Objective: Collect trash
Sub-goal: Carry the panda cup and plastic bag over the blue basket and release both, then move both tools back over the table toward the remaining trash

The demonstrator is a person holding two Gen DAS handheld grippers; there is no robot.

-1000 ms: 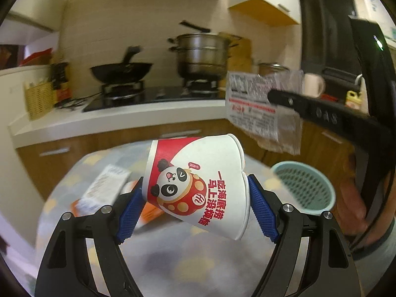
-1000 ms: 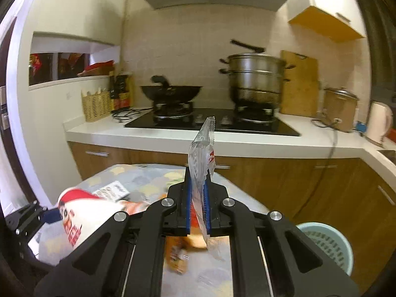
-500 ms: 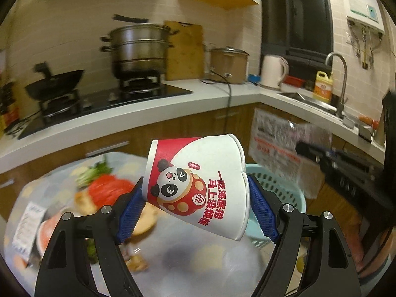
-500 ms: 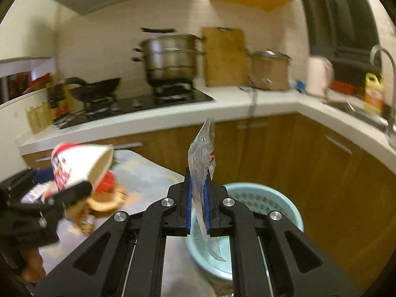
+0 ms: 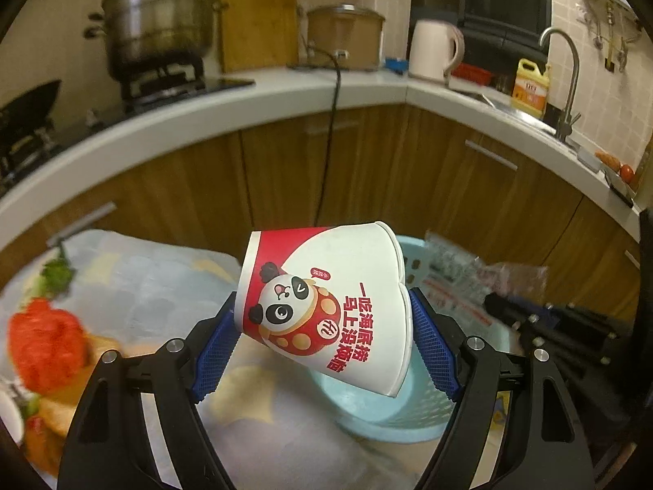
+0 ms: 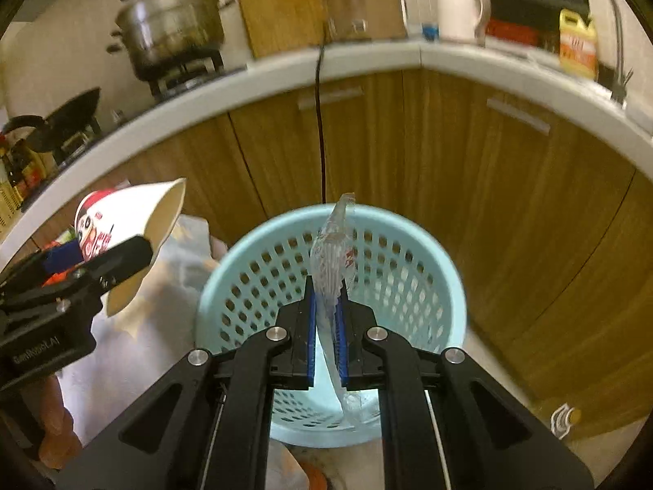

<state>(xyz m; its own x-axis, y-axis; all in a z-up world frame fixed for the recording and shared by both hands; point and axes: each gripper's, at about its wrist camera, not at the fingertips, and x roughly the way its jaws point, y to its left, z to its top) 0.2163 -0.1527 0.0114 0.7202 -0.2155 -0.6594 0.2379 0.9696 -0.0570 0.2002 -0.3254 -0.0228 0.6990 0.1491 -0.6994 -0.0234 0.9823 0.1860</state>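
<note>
Left tool (image 5: 322, 347) clamping a tilted panda paper cup (image 5: 326, 306), right tool (image 6: 326, 326) pinching a clear plastic wrapper (image 6: 332, 269) above a light-blue basket (image 6: 445, 281), beside the cloth-covered desk (image 5: 143, 286)

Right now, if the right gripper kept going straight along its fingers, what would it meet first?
Most likely the light blue basket: the right gripper, shut on the clear wrapper, points into its open mouth. Depth is unclear.

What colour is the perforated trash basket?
Light blue; the basket shows best in the right wrist view.
</note>
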